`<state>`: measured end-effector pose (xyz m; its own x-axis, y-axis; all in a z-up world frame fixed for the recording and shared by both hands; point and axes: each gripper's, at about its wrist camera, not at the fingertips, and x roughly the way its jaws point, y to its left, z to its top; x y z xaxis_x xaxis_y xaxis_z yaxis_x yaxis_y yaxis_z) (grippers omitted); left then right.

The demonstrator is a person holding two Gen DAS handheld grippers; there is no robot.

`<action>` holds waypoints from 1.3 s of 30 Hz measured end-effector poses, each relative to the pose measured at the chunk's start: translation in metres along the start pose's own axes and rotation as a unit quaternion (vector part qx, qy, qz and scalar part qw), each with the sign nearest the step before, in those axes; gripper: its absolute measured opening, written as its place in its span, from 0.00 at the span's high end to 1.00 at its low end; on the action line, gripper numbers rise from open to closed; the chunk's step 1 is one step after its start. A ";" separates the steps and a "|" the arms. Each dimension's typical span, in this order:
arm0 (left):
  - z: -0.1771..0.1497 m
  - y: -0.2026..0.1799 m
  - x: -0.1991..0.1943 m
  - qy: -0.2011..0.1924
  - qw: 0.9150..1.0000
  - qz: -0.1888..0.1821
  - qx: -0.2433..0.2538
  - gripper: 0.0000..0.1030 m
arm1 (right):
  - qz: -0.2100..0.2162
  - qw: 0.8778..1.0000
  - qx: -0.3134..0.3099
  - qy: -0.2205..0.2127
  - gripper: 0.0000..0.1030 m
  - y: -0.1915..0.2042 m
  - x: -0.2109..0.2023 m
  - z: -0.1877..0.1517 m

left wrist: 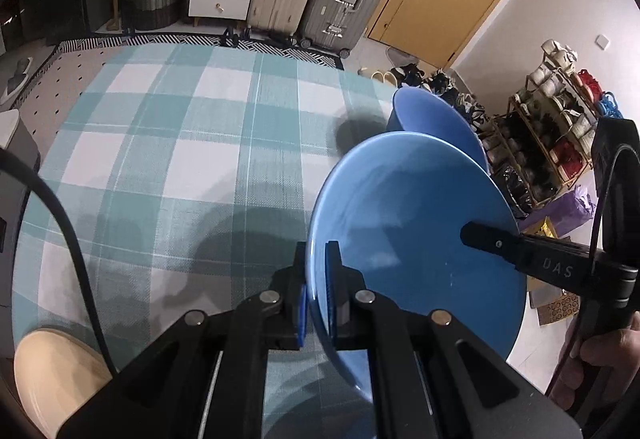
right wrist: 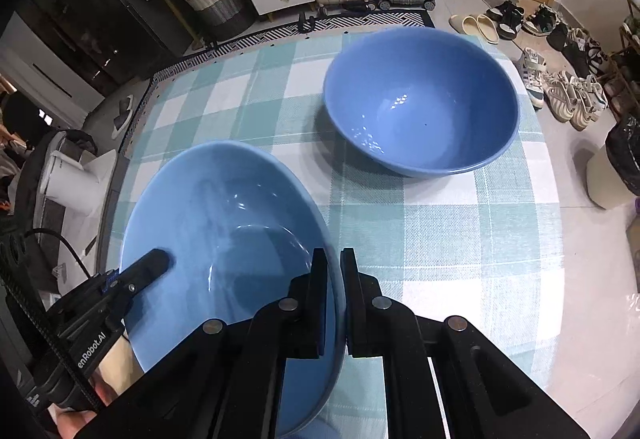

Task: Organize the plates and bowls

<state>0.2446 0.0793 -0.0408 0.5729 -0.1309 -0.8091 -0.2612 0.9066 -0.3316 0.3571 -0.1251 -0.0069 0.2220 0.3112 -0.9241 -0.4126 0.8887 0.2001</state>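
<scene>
Two grippers hold one blue bowl between them. In the left wrist view the left gripper (left wrist: 318, 295) has its fingers clamped on the near rim of the held bowl (left wrist: 416, 235), at lower centre of the frame, and the right gripper's finger reaches onto the opposite rim from the right edge. In the right wrist view the right gripper (right wrist: 333, 295) pinches the rim at lower centre, fingers together on the thin wall. The bowl appears lifted and tilted above the tablecloth (right wrist: 440, 239), though how far clear of it I cannot tell.

A second bowl (right wrist: 420, 99) stands upright on the cloth at upper right of the right wrist view, apart from the held one.

The step in hand is probably nesting the held bowl into the second. To do it well, level the bowl first, keep both pinches square on the rim so the wall does not pivot, centre it over the open mouth, then lower slowly until the bases meet before easing either grip.

Both bowls are glossy, likely glazed ceramic: smooth, hard and slippery, with bright highlights inside. They are round, deep and wide-mouthed with thin rims, seemingly matched in size, so they should stack closely. The cloth is a woven teal-and-white check, matte and slightly rough, giving the standing bowl some grip. A pale plate (left wrist: 48, 379) sits at lower left of the left wrist view.
</scene>
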 end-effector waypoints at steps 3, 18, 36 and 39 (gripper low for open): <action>-0.005 -0.003 -0.009 -0.004 1.000 0.007 0.005 0.96 | 0.001 1.000 0.004 -0.012 0.94 0.005 -0.015 -0.004; -0.023 -0.012 -0.071 -0.005 1.000 0.001 0.005 0.96 | 0.005 1.000 0.004 -0.021 0.94 0.026 -0.073 -0.050; -0.091 -0.037 -0.096 0.014 0.998 0.028 0.048 0.96 | 0.028 0.999 0.038 0.001 0.93 0.008 -0.088 -0.141; -0.105 -0.039 -0.092 0.019 0.998 0.031 0.051 0.96 | 0.027 0.998 0.048 0.006 0.92 0.002 -0.082 -0.155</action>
<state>0.1206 0.0136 -0.0047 0.5267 -0.0860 -0.8457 -0.2139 0.9494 -0.2298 0.2015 -0.2014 0.0187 0.1913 0.3570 -0.9143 -0.3380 0.8985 0.2801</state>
